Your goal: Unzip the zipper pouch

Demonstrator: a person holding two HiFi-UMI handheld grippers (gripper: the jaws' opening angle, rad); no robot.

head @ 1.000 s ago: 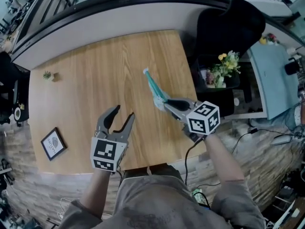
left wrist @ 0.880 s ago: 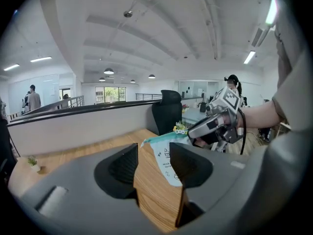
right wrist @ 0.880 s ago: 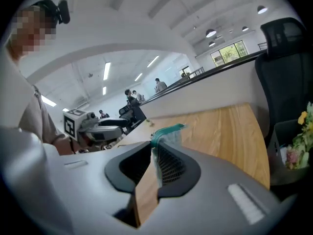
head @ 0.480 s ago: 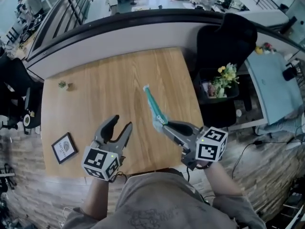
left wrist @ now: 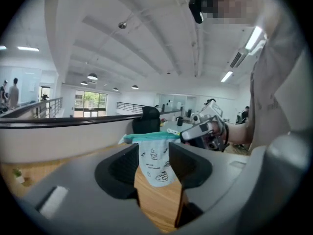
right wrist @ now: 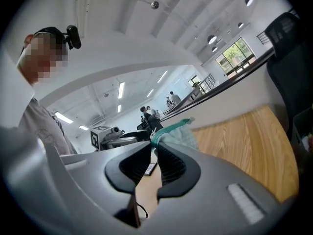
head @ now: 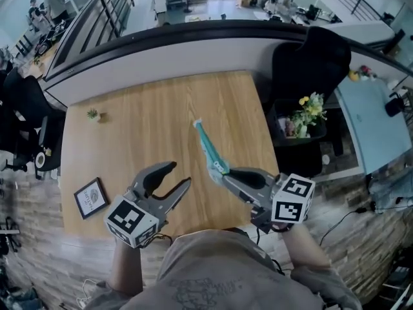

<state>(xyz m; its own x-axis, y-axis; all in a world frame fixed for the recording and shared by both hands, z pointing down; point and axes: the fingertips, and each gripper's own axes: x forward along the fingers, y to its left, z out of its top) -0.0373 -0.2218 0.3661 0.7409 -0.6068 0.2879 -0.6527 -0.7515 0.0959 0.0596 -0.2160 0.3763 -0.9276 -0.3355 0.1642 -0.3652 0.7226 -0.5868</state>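
Both claws have risen above the light wooden tabletop [head: 142, 121]. The right claw [head: 226, 172] pinches the near end of the teal-edged pale fabric zipper pouch [head: 205, 144], held aloft and stretching away; the left claw [head: 179, 173] gapes empty just left of it.

Desk [head: 142, 128] centre and far half bare: wide passage for either tool. Small plant [head: 94, 115] near far-left corner and picture frame [head: 91, 197] near left front edge, both well apart from tools. Zipper pouch [head: 208, 146] held off desk in clamped right tool [head: 222, 171], reaching toward far side. Left tool [head: 179, 174], jaws apart, just left of it, gap between unobstructed. Right of desk: black chair [head: 310, 63] and flowers [head: 310, 108] block passage. Curved parapet [head: 193, 41] bounds far edge.
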